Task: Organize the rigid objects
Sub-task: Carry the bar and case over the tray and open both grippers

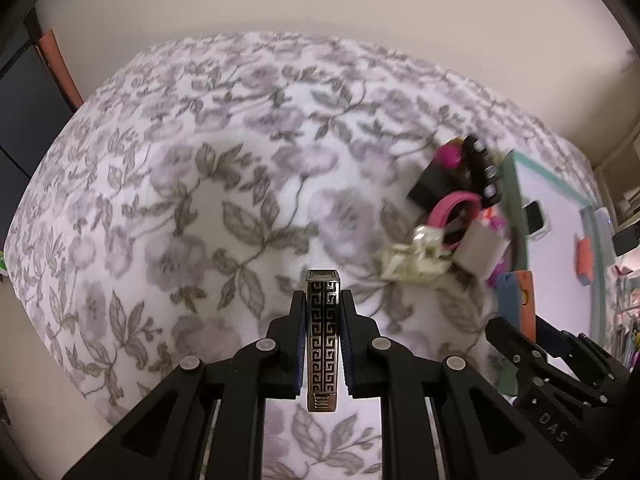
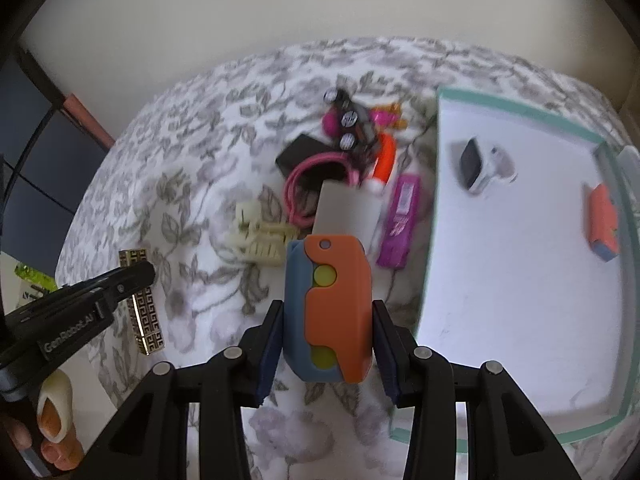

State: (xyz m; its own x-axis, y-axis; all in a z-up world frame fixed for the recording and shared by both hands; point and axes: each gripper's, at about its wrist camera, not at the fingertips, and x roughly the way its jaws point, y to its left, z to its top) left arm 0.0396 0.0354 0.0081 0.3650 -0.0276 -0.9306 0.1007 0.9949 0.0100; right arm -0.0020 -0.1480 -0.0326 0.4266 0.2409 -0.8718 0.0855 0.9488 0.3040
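My left gripper (image 1: 322,308) is shut on a slim metal lighter with a black-and-gold Greek-key pattern (image 1: 322,336), held above the floral bedspread; it also shows in the right wrist view (image 2: 142,300). My right gripper (image 2: 327,320) is shut on an orange-and-blue block toy with yellow dots (image 2: 330,312), just left of the white tray with a teal rim (image 2: 520,264). The tray holds a small black-and-white gadget (image 2: 480,168) and an orange-and-blue block (image 2: 604,216). A pile (image 2: 340,172) of loose items lies beyond: pink ring, cream hair clip, grey card, purple pack, black box.
The floral bedspread (image 1: 200,184) covers the surface up to a beige wall. The pile shows in the left wrist view (image 1: 452,208) at right, beside the tray (image 1: 560,216). A dark cabinet (image 1: 24,112) stands at far left. A foot (image 2: 54,412) shows at lower left.
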